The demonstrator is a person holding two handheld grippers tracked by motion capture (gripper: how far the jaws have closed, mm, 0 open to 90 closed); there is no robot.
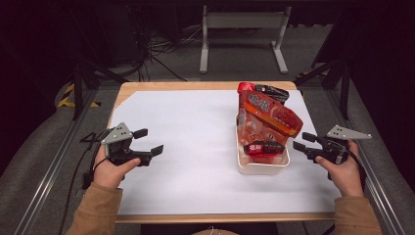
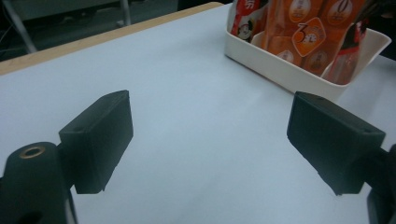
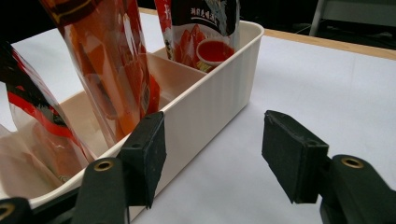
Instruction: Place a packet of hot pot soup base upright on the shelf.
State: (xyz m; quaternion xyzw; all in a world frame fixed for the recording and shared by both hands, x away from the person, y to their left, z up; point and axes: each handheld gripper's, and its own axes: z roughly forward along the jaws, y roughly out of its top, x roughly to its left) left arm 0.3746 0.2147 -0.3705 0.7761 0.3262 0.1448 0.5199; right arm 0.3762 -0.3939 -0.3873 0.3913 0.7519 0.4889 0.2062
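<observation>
Several red and orange snack packets (image 1: 266, 117) are seen standing in the white bin (image 1: 262, 168). Nothing is grasped: the left tongs (image 1: 150, 141) are held released well left of the bin, the right tongs (image 1: 302, 140) released just beside its right wall. No handling is judged begun.

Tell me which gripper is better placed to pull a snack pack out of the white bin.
Right, probably. The right gripper is open beside the bin, close to the packs. The left gripper, also open, sits across bare table from it.
</observation>
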